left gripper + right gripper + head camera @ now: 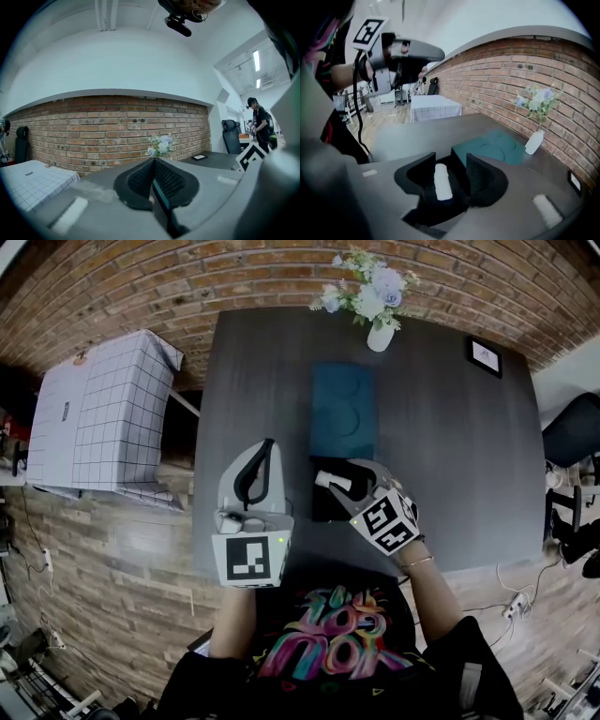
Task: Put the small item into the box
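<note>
Small white item (pixel 442 182), a stubby cylinder, lies flat inside the black box (pixel 323 507) on the dark tabletop (pixel 450 456). Its long axis runs from the box's near side to its far side, and the far end points toward the teal lid (pixel 342 411) lying just beyond the box. Right gripper (pixel 450 161) is tilted down over the box with its fingers spread, the item showing between them lengthwise and not pinched. Left gripper (pixel 153 164) is held left of the box, about level, fingers pressed together on nothing.
</note>
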{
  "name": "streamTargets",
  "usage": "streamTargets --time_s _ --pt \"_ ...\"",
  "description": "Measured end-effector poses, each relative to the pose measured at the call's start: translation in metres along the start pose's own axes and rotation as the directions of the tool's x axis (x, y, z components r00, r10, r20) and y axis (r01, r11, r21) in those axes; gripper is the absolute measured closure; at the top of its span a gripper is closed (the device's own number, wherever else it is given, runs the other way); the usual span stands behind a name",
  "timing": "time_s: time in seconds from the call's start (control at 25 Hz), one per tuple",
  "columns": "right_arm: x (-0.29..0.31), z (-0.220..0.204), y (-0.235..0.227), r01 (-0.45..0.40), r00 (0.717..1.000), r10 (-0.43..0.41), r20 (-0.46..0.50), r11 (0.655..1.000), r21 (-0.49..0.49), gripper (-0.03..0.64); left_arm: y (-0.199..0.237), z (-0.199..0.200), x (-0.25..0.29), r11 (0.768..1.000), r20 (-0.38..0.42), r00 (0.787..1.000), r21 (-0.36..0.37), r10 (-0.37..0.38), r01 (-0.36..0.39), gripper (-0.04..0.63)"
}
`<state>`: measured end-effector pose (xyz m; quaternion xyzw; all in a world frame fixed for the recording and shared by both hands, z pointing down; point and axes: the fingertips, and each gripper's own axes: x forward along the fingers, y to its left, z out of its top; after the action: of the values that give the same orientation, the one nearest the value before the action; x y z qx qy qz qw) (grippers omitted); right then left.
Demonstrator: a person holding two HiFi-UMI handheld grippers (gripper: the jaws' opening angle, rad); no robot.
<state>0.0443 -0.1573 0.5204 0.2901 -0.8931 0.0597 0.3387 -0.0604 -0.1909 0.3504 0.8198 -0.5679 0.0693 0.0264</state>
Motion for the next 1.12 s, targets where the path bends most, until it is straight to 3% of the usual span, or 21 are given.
streamTargets --time_s 0.16,0.4,0.68,0.84,1.12 --pt "-0.028 0.037 -0.011 0.032 0.991 -0.042 0.127 0.997 0.074 0.413 -0.006 0.005 0.0 1.0 0.008 1.0 0.006 -0.011 0.011 0.594" --pt "-0.072 0.068 -0.027 0.091 0.963 -0.121 0.239 0.987 0.13 0.434 -0.011 0.009 -0.003 1.0 0.018 1.0 0.01 -0.022 0.022 0.594" --pt "-0.141 0.108 -0.062 0.166 0.874 -0.262 0.409 0.952 0.256 0.515 -0.01 0.014 -0.006 1.0 0.021 1.0 0.017 -0.022 0.022 0.594" --pt "-0.172 0.111 -0.077 0.228 0.836 -0.331 0.438 0.935 0.272 0.543 -0.014 0.018 -0.006 0.999 0.028 0.999 0.015 -0.032 0.031 0.594" --pt "-0.193 0.109 -0.086 0.258 0.803 -0.376 0.462 0.919 0.299 0.588 -0.019 0.02 -0.007 0.999 0.03 0.998 0.025 -0.047 0.047 0.594"
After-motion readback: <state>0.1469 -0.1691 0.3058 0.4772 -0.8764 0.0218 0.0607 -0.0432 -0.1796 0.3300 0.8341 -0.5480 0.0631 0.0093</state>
